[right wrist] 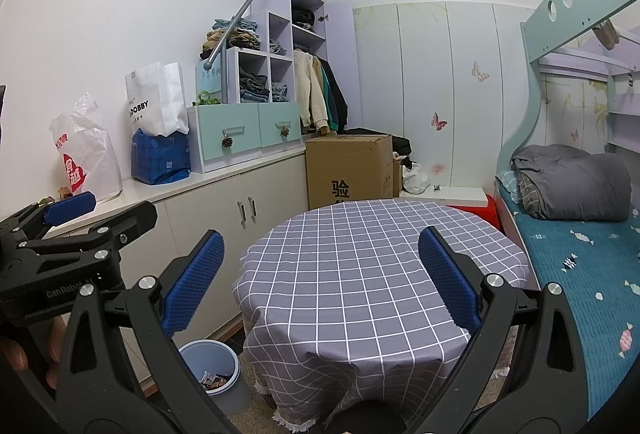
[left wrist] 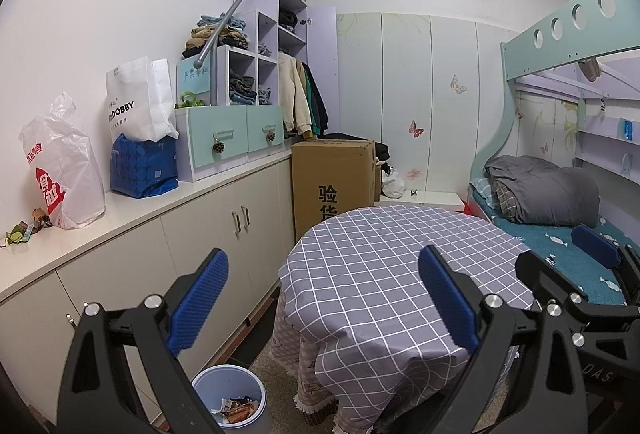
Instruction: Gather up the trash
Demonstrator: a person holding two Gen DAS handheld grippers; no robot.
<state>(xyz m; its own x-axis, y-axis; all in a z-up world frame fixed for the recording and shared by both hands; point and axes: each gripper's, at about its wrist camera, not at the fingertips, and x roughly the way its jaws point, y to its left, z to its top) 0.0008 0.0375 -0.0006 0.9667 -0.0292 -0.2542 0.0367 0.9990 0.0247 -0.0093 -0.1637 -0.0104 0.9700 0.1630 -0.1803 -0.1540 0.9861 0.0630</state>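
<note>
1. Your left gripper (left wrist: 323,298) sits closest to the lens, its blue pads spread wide apart and gripping nothing, held above the checked tablecloth (left wrist: 392,274).
2. Your right gripper (right wrist: 320,278) is likewise released and empty over the same round table.
3. Down on the floor, just beside the table and the white cabinets (left wrist: 208,234), stands a blue bin (left wrist: 230,400) with wrappers (left wrist: 236,408) inside.
4. More scraps (left wrist: 24,230) lie on the countertop next to a white plastic bag (left wrist: 64,170).
</note>
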